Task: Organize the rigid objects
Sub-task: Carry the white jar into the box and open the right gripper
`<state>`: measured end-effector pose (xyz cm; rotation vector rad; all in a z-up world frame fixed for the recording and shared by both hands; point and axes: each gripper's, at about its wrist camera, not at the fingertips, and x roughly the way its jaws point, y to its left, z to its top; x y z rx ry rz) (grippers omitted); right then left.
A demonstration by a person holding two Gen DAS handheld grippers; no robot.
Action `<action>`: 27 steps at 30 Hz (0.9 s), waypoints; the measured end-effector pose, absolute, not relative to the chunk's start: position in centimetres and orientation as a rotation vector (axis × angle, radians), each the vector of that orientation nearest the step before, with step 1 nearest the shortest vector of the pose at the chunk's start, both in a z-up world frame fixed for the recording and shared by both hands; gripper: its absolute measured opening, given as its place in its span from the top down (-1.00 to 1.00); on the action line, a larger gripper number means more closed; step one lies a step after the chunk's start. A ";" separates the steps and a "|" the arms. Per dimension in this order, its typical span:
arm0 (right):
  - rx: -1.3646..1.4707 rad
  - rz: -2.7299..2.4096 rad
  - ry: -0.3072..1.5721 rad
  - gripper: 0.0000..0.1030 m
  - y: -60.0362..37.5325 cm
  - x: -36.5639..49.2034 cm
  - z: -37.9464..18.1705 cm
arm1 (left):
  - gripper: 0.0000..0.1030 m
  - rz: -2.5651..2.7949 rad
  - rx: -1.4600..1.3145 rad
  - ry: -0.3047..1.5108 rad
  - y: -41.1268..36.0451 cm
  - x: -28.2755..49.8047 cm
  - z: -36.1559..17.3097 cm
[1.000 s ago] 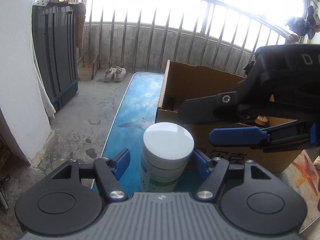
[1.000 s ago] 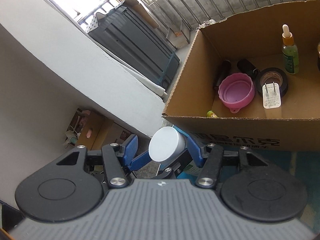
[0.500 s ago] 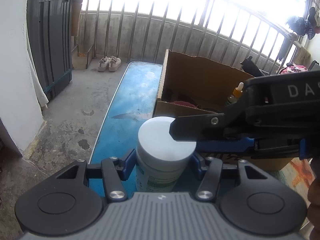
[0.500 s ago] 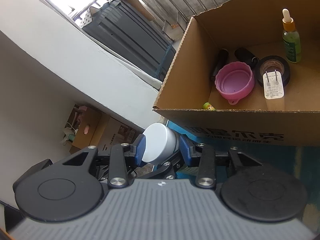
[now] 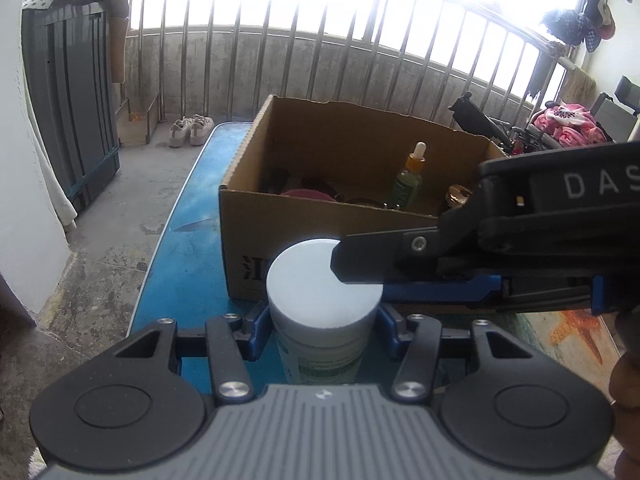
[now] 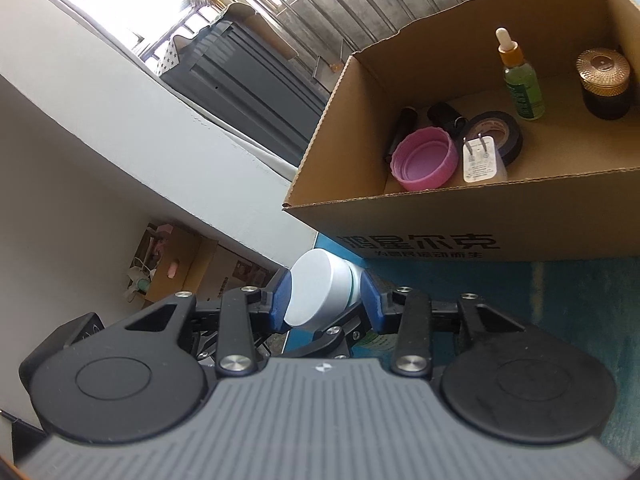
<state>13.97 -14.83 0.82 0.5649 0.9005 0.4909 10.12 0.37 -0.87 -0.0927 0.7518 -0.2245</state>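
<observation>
The white plastic jar with a flat white lid and a green-printed label [image 5: 324, 300] is standing upright at the near end of the blue tabletop [image 5: 188, 248], just in front of the open brown cardboard box [image 5: 240, 216]. The left tool [image 5: 322, 330] is clasping the jar's body between its blue pads, its jaws having just been closing on it. The right tool [image 6: 326, 294] is reaching in from the right and gripping the jar's white lid between its own blue pads, after its jaws also closed inward on it, so both tools are grasping the same jar, one on the body and one on the lid. Inside the box, a green dropper bottle with an amber collar [image 6: 520, 80] is standing upright near the far wall, with a dark jar topped by a ribbed gold lid [image 6: 604, 80] to its right. Nearer, a pink plastic cap [image 6: 424, 158] is lying open side up, touching a white plug adapter [image 6: 480, 160] that is leaning against a roll of black tape [image 6: 500, 132]. Beyond the tabletop, a pair of pale shoes [image 5: 190, 130] is sitting on the concrete floor by the metal railing [image 5: 320, 52].
</observation>
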 end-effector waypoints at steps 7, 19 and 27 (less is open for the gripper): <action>0.564 0.465 0.884 0.24 -16.8 12.7 1.4 | -0.05 -0.269 -0.059 0.758 -1.9 9.7 -0.7; 0.573 0.481 0.828 0.24 -19.1 10.7 3.3 | -0.05 -0.274 0.001 0.739 -4.5 9.4 1.2; 0.486 0.545 0.675 0.21 -19.7 11.1 10.3 | -0.05 -0.291 0.018 0.631 -5.1 10.9 7.7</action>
